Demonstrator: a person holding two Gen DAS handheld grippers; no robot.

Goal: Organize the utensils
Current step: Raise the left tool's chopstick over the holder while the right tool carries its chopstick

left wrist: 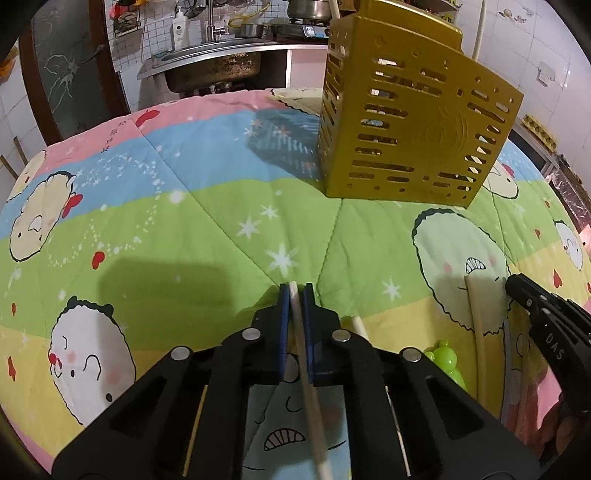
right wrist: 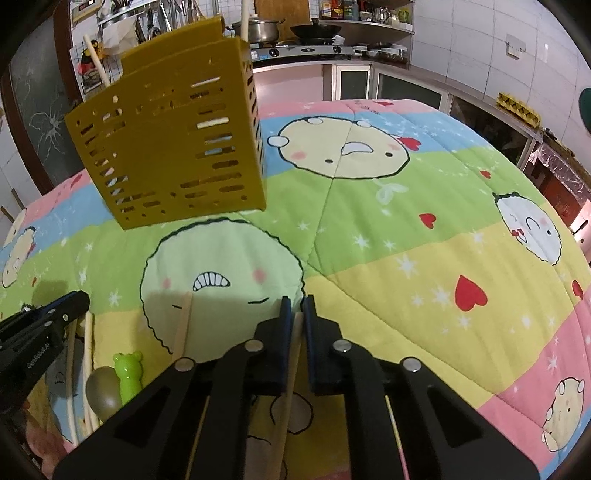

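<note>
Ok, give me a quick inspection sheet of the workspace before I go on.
Surface: cartoon quilt, striped pink, blue, green and yellow.
Job's things: gold slotted holder standing upright, pale sticks poking out the top; loose chopstick lying on the quilt.
Clutter: green frog-shaped piece beside a spoon and more sticks.
Grippers: left gripper jaws shut on a white chopstick; right gripper jaws shut on a wooden chopstick.
Cables: nothing seen.
Surroundings: sink, stove with pots, tiled wall.

White letters "DAS" on the black right gripper (left wrist: 546, 325) body, pale, partly legible lettering, perhaps "GenRobot.AI", on the black left gripper (right wrist: 48, 314) body
</note>
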